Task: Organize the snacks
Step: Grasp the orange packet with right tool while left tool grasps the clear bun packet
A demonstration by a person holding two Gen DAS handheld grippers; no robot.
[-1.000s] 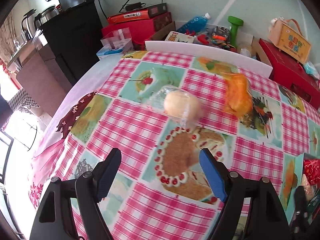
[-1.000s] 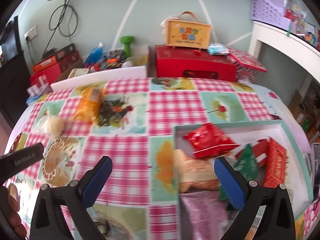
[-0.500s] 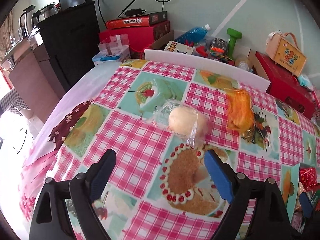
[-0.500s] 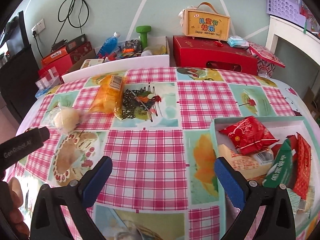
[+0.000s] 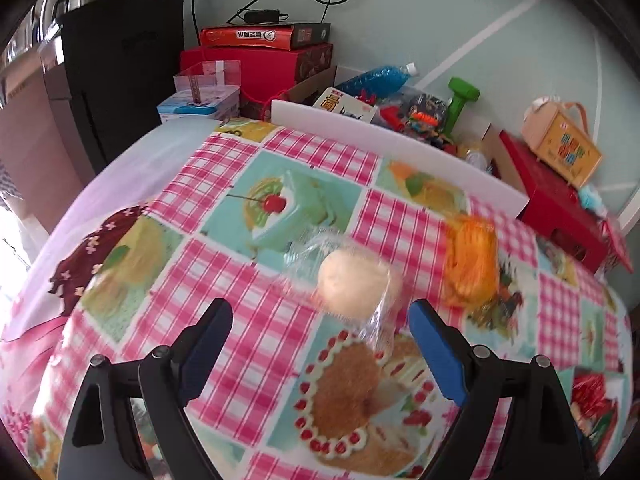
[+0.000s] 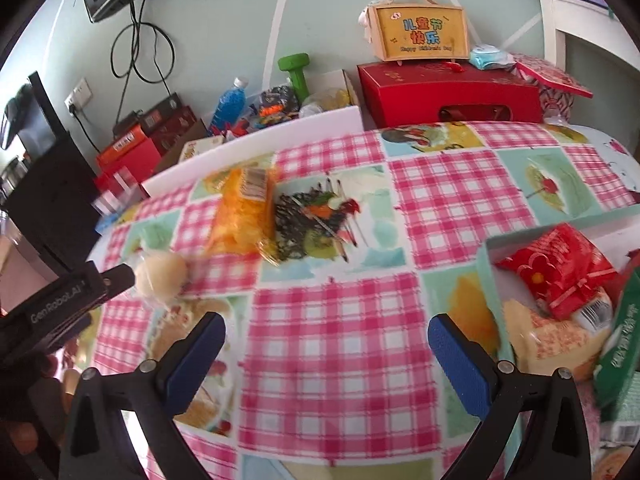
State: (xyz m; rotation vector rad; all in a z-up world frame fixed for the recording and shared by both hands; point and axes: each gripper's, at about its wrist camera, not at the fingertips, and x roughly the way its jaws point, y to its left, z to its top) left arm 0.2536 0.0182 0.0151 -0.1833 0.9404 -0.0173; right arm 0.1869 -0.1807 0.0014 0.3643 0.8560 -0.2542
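Left tool [image 5: 320, 330] is spread wide with nothing between its pads, pointed down at the wrapped bun [image 5: 354, 282], which lies on the desk [image 5: 280, 320] just beyond the fingertips, roughly centred in the gap and slightly toward the right finger. Right tool [image 6: 326, 338] is also released and empty, hovering over bare checked cloth mid-desk; the bun shows at far left in its view, next to the left tool's body. The bun is a pale round roll in a loose clear film bag: judging by looks it's light, soft and easily squashed, and the film is probably slick, with slack tails sticking out near and far. Best hold is probably across the round body at its widest, closing gently until the pads seat, no harder; pinching only the loose film risks it slipping or swinging. The orange snack bag [image 5: 472, 264] lies to the right of the bun and further off, apart from it: flat, crinkly, likely brittle chips inside, so take it across the short width with a light squeeze. The tray [image 6: 490, 256] at near right already holds red, green and beige packets; a likely drop target, with free space toward its far side.
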